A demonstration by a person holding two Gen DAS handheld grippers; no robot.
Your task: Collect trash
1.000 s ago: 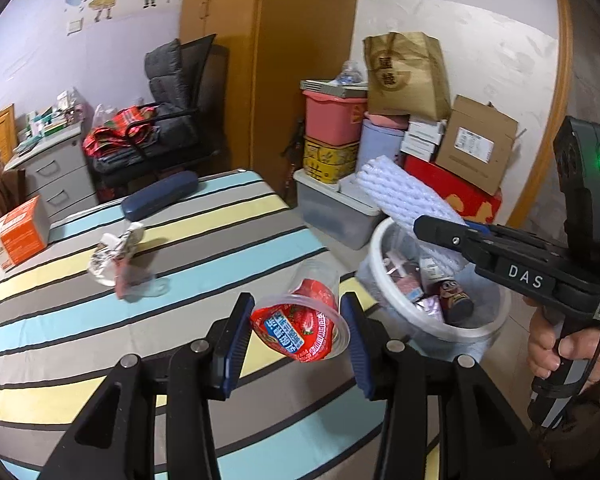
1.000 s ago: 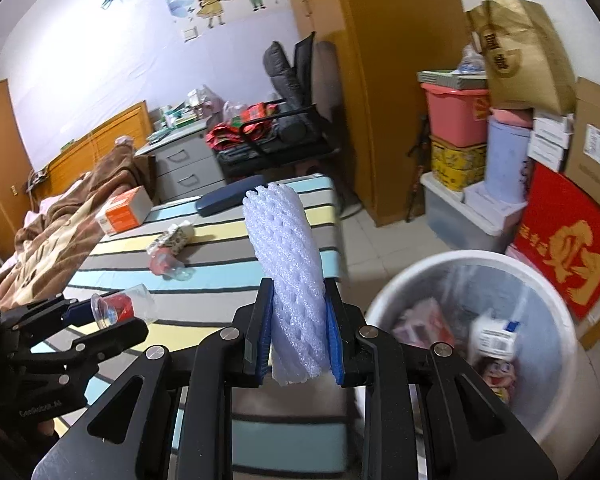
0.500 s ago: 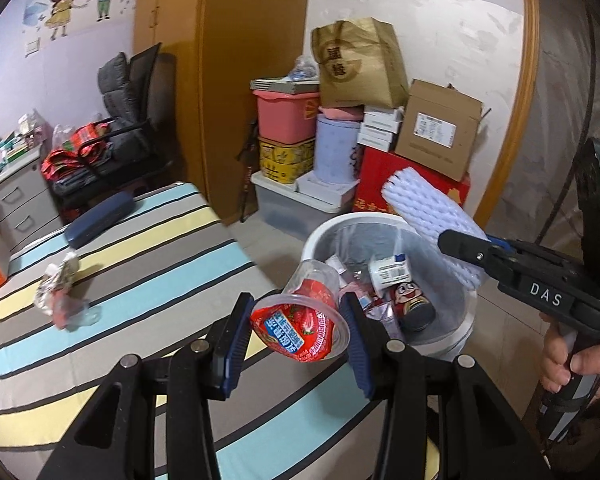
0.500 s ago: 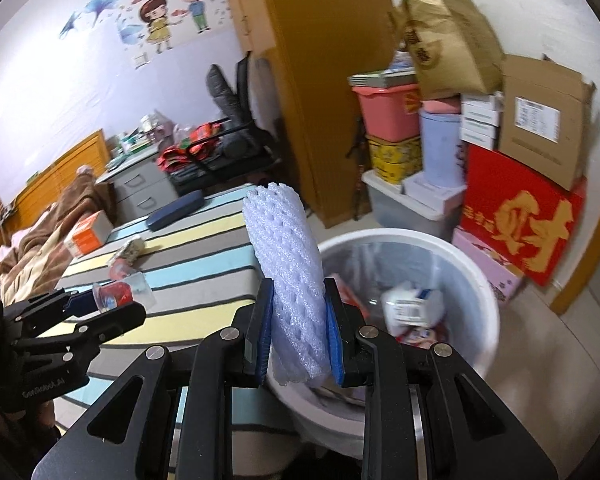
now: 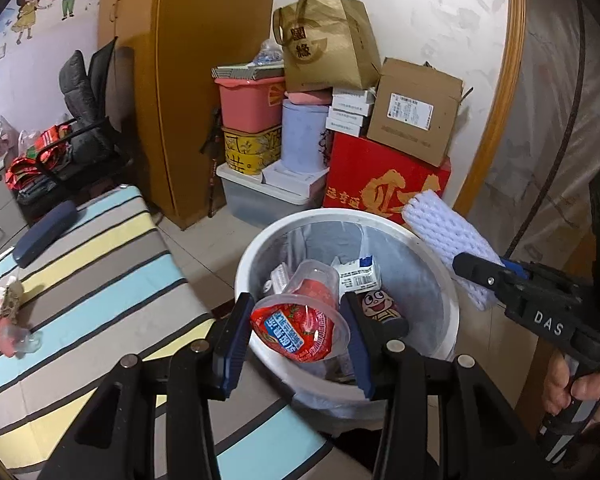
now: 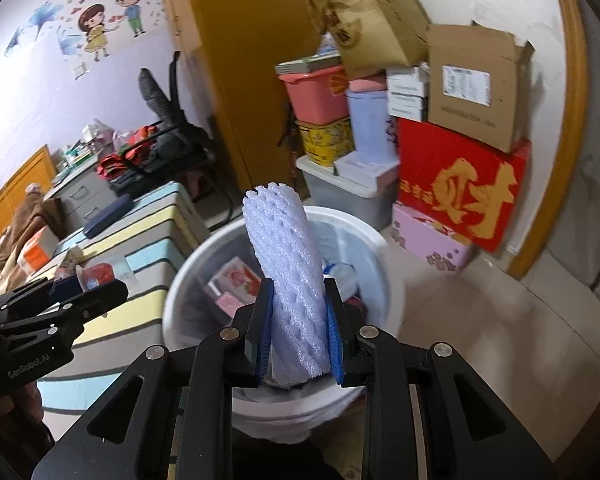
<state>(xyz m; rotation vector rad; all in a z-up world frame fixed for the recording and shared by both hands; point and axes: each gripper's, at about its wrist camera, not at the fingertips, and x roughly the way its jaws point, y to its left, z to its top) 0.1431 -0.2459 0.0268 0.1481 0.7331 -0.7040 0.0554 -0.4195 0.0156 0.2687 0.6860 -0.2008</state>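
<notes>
Trash run partly done: round white plastic bin (image 5: 452, 308) with liner already holds a pink carton (image 6: 236, 280), a white labelled packet (image 5: 358, 274) and a cartoon-faced pouch (image 5: 380, 310). Left on the striped cloth counter (image 5: 100, 272), far left: crumpled clear-and-red wrapper (image 5: 8, 320). A dark blue case (image 5: 46, 232) and an orange box (image 6: 38, 254) also sit there; whether they count as trash is unclear.

Left tongs (image 5: 298, 332) closed narrow on a clear plastic cup with red strawberry-print film lid (image 5: 296, 330), pads pressing both sides, cup tipped on its side. Tongs angled downward, cup over the near rim of the bin, just left of centre. Drop looks one release away.

Right tongs (image 6: 298, 332) clamped tight on a white foam mesh fruit sleeve (image 6: 288, 276), sleeve squashed between the pads and sticking out forward. In the left wrist view it hangs over the right rim of the bin, tongs pitched down. Person's hand (image 5: 580, 388) on the handle at far right. Both items not yet in the bin.
</notes>
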